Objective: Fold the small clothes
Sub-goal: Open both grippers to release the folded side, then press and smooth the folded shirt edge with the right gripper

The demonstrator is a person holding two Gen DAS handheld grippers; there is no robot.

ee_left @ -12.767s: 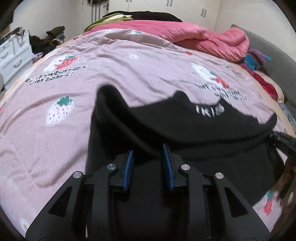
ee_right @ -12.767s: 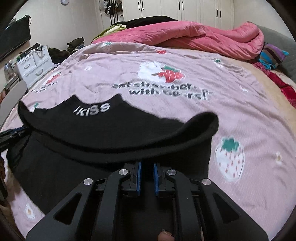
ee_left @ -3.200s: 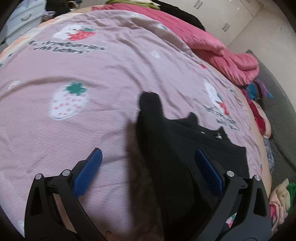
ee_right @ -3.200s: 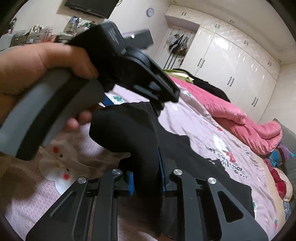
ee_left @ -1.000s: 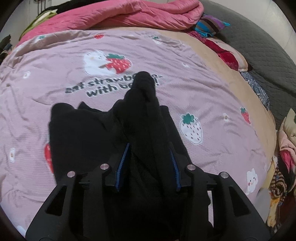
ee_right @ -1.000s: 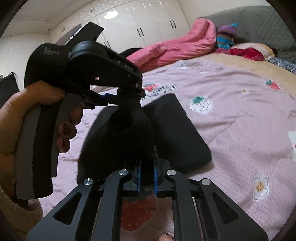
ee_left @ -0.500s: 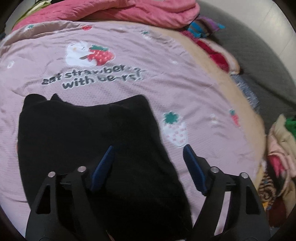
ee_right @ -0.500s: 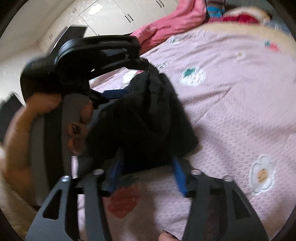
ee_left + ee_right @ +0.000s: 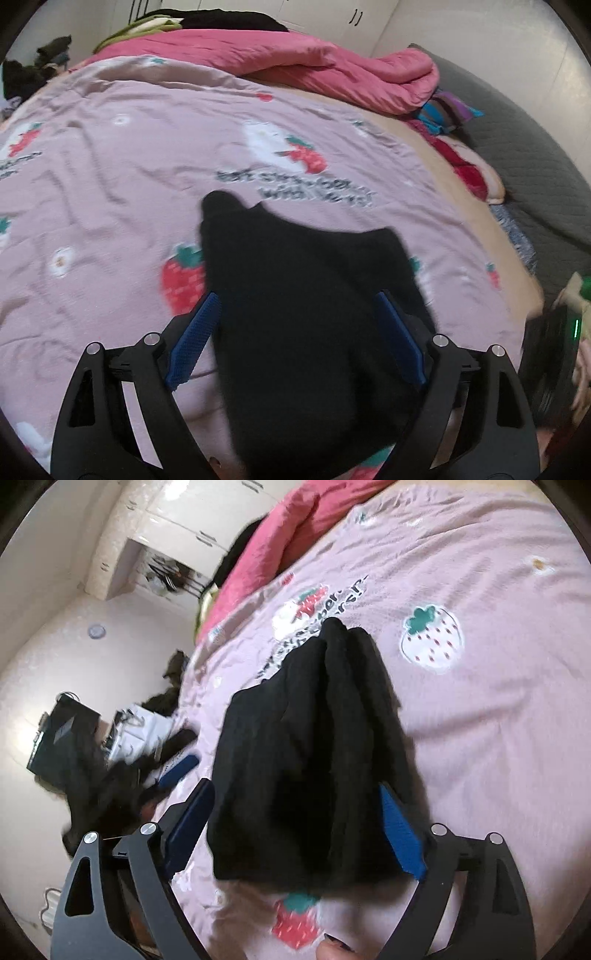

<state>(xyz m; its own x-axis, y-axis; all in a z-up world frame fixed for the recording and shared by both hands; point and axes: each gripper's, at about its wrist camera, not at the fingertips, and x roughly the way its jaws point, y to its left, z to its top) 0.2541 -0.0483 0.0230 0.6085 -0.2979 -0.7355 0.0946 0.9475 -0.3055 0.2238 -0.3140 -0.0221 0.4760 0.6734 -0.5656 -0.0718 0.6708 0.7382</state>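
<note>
A black garment [image 9: 306,291] lies folded into a narrow stack on the pink strawberry-print bedspread [image 9: 110,177]. It also shows in the right wrist view [image 9: 314,753], where several folded layers are visible at its far end. My left gripper [image 9: 299,332] is open and empty, its blue pads on either side of the garment's near part. My right gripper [image 9: 295,823] is open and empty, also straddling the garment from above. The left gripper shows blurred at the left of the right wrist view [image 9: 173,764].
A pink quilt [image 9: 295,62] is heaped at the far side of the bed. Colourful clothes [image 9: 454,147] lie at the bed's right edge beside a grey headboard [image 9: 524,162]. White wardrobes [image 9: 192,506] and a cluttered drawer unit [image 9: 125,727] stand beyond the bed.
Both grippers held the garment shut a second ago. They have opened and let it drop onto the bed, and both have drawn back a little.
</note>
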